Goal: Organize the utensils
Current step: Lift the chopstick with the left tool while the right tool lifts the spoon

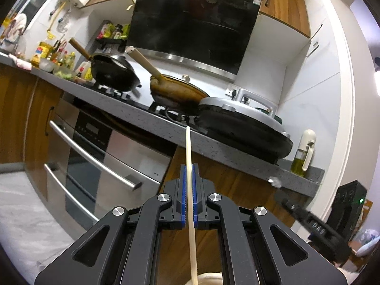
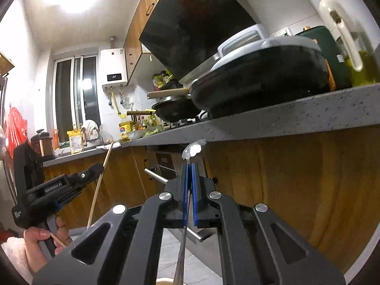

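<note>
My left gripper point(image 1: 189, 166) is shut on a pale wooden chopstick point(image 1: 188, 147), which runs forward between the blue pads and ends just below the counter edge. In the right wrist view the same chopstick point(image 2: 104, 163) slants up from the left gripper point(image 2: 98, 166), held by a hand point(image 2: 40, 239) at lower left. My right gripper point(image 2: 189, 165) is shut on the handle of a metal spoon point(image 2: 193, 150); its bowl sticks out past the fingertips, just under the counter edge. The spoon bowl point(image 1: 274, 181) also shows at the right in the left wrist view.
A grey stone counter point(image 1: 228, 152) carries two woks point(image 1: 114, 71), a lidded black electric pan point(image 1: 244, 125) and an oil bottle point(image 1: 301, 156). Below are a steel oven point(image 1: 99, 156) with bar handles and wooden cabinet fronts point(image 2: 285, 185). A black range hood point(image 1: 190, 23) hangs above.
</note>
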Motion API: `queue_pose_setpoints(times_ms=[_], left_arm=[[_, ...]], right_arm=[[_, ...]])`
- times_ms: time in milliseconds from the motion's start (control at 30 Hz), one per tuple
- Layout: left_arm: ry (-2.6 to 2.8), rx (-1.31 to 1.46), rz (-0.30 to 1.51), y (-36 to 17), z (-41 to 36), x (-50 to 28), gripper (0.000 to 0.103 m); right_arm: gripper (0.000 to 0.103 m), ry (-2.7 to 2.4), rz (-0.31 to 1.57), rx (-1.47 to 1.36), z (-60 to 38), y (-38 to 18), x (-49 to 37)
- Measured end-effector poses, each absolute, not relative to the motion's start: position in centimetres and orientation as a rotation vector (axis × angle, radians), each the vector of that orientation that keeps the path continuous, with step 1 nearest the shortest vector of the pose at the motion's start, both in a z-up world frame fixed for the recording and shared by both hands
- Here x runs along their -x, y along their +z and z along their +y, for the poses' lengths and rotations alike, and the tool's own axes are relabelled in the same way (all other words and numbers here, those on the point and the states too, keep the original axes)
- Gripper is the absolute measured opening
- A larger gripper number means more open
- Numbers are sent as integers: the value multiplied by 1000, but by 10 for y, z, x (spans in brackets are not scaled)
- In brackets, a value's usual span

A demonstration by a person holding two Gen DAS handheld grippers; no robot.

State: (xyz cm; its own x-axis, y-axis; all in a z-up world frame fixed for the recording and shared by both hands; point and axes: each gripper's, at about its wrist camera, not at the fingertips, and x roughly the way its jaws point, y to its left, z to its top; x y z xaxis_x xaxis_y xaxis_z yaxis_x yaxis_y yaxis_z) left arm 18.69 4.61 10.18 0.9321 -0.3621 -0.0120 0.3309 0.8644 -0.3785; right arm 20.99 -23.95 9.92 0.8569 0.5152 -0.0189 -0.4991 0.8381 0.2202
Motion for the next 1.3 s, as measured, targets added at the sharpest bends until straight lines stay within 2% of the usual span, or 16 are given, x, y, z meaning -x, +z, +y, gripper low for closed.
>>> queue_pose_setpoints(times_ms=[1033,1300], left_arm=[[-431,362,124,70,51,-170,4],[-431,362,127,69,51,-168,4]], right_arm=[[3,663,154,-366,-257,65,-253],[3,658,159,-305,-242,57,-247]])
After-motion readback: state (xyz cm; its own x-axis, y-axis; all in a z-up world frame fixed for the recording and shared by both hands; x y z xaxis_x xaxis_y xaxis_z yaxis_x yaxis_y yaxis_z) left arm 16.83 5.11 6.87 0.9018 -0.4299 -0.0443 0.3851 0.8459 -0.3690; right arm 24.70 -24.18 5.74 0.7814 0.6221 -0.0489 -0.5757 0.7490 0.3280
